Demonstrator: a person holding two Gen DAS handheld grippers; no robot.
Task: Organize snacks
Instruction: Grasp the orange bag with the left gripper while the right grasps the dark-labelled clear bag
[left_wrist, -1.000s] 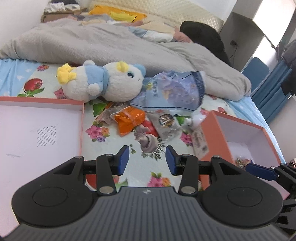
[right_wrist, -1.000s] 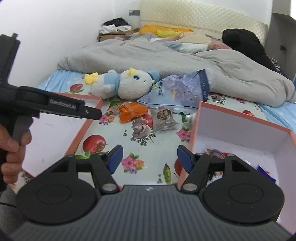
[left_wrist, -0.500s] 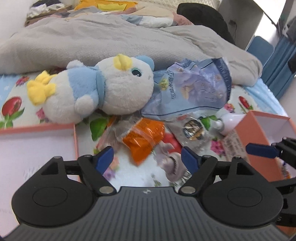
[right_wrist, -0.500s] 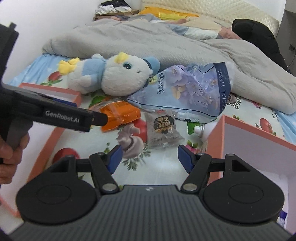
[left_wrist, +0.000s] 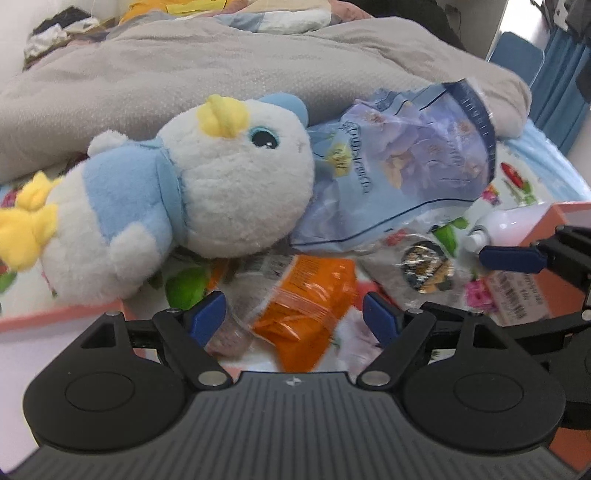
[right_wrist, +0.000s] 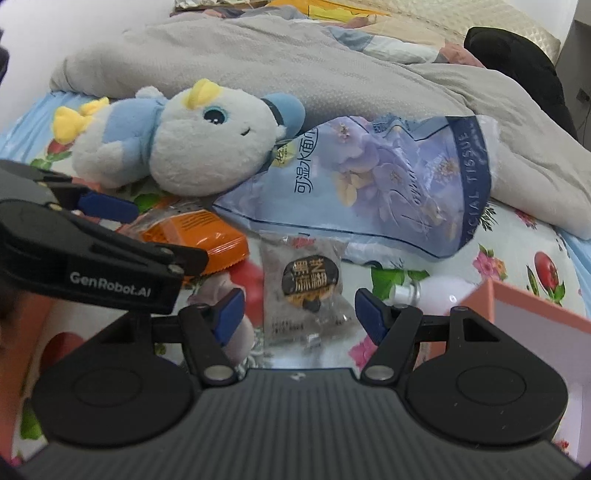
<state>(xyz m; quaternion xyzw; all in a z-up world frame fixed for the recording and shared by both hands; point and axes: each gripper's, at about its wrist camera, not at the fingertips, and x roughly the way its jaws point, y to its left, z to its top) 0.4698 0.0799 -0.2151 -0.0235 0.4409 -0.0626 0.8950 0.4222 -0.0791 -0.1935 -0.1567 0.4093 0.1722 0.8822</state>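
An orange snack packet (left_wrist: 306, 299) lies on the floral sheet just under the plush toy. My left gripper (left_wrist: 291, 319) hovers over it, open wide, pads either side and clear of it. To its right lies a clear packet with a dark round label (right_wrist: 306, 288). My right gripper (right_wrist: 301, 314) hangs above that one, open, not touching it. In the right wrist view the orange packet (right_wrist: 199, 240) is partly hidden behind the left gripper's fingers (right_wrist: 107, 207). One blue pad (left_wrist: 513, 255) of the right gripper shows at the right of the left wrist view.
A white and blue plush toy (left_wrist: 207, 192) and a lilac facial tissue pack (right_wrist: 388, 184) lie behind the snacks. A white spray bottle (right_wrist: 439, 290) rests by the orange-rimmed box (right_wrist: 535, 306). Another box's rim (left_wrist: 55, 314) is at left. A grey blanket (right_wrist: 295, 59) covers the bed beyond.
Both grippers have come forward and down toward the snacks, which now fill more of each view. The left jaws have spread much wider; the right jaws stand as before.
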